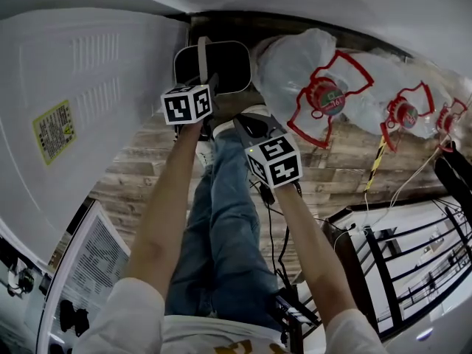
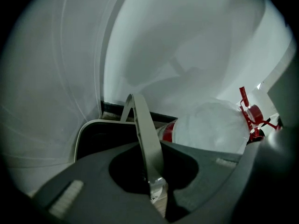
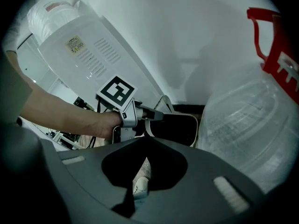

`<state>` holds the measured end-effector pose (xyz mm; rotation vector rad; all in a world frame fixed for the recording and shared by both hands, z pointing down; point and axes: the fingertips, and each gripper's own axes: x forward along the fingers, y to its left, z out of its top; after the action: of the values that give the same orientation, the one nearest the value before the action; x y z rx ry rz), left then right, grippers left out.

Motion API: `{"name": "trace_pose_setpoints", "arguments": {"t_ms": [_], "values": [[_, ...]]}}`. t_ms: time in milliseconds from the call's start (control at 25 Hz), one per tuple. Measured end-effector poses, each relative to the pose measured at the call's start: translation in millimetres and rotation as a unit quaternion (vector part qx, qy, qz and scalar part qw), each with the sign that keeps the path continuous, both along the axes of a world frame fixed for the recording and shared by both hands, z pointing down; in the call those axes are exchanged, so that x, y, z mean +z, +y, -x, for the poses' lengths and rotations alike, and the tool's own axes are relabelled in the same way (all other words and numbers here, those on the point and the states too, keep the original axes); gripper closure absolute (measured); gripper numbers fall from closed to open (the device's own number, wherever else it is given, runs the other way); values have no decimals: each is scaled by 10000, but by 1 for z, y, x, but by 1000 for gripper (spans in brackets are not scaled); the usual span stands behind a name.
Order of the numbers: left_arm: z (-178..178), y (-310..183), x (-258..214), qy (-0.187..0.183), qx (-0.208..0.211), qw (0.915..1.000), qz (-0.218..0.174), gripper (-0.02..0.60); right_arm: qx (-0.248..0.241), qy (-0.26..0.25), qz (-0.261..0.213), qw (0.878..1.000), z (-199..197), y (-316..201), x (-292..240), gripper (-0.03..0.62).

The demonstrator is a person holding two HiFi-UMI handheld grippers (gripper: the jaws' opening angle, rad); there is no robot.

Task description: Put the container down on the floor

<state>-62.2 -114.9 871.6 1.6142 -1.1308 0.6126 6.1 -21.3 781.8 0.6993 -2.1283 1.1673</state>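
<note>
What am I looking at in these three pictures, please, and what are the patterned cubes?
A person stands holding a hand-held two-jaw gripper in each hand; the cubes are part of them. One picture looks down from the person's head; the others ride on each gripper. The left gripper is clamped on the pale handle of a dark container. The right gripper is shut and empty. Big water bottles stand on the wooden floor; a white appliance is at the left.

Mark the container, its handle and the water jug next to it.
container (image 2: 77, 141): left gripper view, white rim, left side.
handle (image 2: 142, 125): left gripper view, strap above the jaws.
water jug (image 1: 291, 65): head view, clear body.
</note>
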Motion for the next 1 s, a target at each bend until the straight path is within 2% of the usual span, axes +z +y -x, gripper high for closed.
{"name": "trace_pose_setpoints", "arguments": {"t_ms": [440, 560, 760, 1000], "values": [[5, 12, 9, -261, -23, 9997, 9, 557, 30, 12, 114, 9999, -3, 5, 6, 568], [5, 26, 13, -283, 59, 9994, 185, 557, 0, -7, 149, 9999, 0, 7, 6, 568], [-3, 56, 22, -80, 225, 9977, 640, 549, 86, -14, 162, 9998, 2, 5, 5, 568], [8, 82, 31, -201, 100, 9956, 909, 548, 77, 0, 130, 9999, 10, 8, 4, 568]]}}
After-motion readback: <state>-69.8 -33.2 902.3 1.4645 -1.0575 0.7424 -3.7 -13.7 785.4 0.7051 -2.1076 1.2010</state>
